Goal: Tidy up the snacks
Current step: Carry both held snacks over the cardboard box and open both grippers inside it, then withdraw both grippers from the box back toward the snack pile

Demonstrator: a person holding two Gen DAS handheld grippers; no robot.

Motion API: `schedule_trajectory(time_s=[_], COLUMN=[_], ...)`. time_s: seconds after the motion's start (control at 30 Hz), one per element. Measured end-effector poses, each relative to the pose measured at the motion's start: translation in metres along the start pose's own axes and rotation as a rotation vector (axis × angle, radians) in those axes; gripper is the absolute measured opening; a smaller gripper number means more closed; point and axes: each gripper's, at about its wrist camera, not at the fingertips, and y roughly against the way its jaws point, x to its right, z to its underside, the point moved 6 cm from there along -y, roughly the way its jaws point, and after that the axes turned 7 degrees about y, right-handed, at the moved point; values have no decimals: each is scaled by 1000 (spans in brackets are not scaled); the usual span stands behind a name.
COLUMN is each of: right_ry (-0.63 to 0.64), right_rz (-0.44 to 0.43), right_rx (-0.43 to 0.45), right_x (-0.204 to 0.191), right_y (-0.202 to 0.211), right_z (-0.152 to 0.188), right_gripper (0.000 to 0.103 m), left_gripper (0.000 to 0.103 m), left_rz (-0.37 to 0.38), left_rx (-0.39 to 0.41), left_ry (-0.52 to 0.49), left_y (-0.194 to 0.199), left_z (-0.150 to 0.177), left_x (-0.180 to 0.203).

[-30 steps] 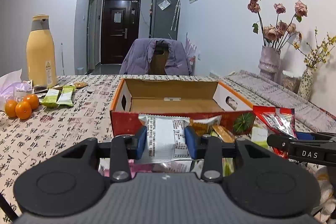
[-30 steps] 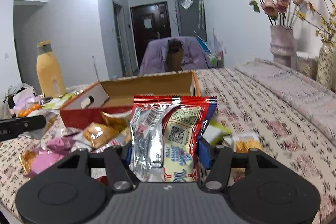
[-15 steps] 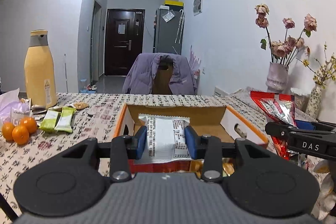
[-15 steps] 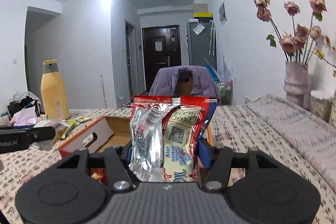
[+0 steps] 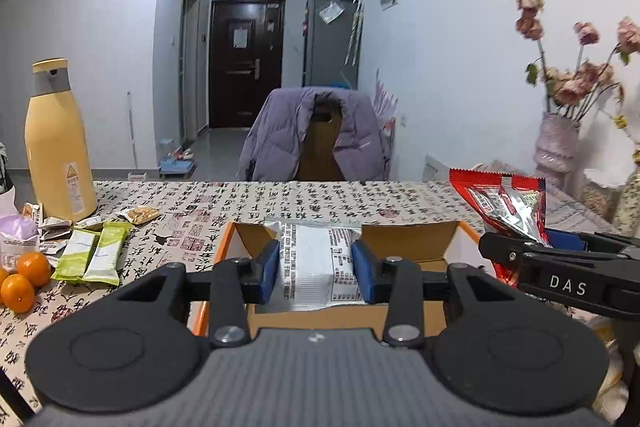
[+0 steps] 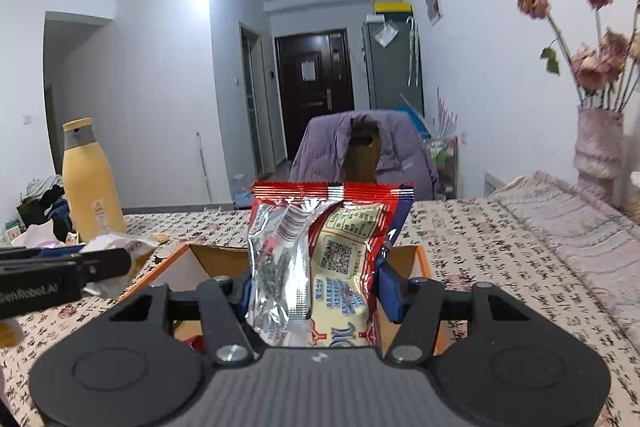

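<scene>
Looking down a long white-walled room w/ a dark door (image 5: 247, 63) at the far end, we see a table (image 5: 304, 199) under a cloth printed w/ black calligraphy and red stamps. A chair w/ a lilac puffer jacket (image 5: 316, 135) draped over it sits at the far edge. On our left stands a tall, smooth yellow thermos (image 5: 58, 147) w/ a grey collar; on our right, a ribbed pinkish vase (image 6: 600, 143) of dried roses.

An open cardboard box (image 5: 408, 239), orange rim, plain brown inside, lies on the cloth just ahead of both tools. Left of it: two flat green snack bars (image 5: 90, 257) side by side, crinkled small wrappers near the thermos, and glossy mandarins (image 5: 24, 279) at the edge.

Our left gripper (image 5: 316, 265) is held level over the box's near wall, blue pads clamped on a white snack packet (image 5: 314, 267) w/ black print, which stands upright betw. them, over the box opening.

Our right gripper (image 6: 316, 287) is level too, beside the left one at the box's right end. Its pads squeeze a crinkly red foil snack bag (image 6: 320, 259), silver back panel, QR code, standing upright above the box interior.
</scene>
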Motion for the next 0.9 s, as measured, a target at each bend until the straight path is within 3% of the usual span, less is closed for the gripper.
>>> schedule_trajectory(time_s=[0.27, 0.43, 0.53, 0.6, 0.73, 0.77, 0.9], right_ry=[-9, 25, 19, 16, -8, -11, -14], right_rz=[20, 62, 48, 47, 43, 40, 27], right_rx=[-193, -252, -274, -269, -231, -225, -189], right_x=[3, 0, 0, 0, 7, 8, 9], right_y=[-70, -93, -97, -95, -83, -79, -58], right_z=[17, 35, 43, 41, 34, 32, 27], right_gripper=[57, 57, 61, 66, 88, 92, 103], left_gripper=[40, 40, 54, 82, 93, 103, 103], left_rz=[-117, -146, -132, -134, -100, -96, -76], left_rx=[-126, -188, -184, -153, -91, -80, -38], left_ry=[16, 18, 44, 49, 58, 63, 69], left_y=[-64, -85, -86, -81, -65, -61, -42], left_z=[16, 33, 35, 31, 23, 21, 16], left_x=[-11, -17, -22, -25, -26, -26, -30])
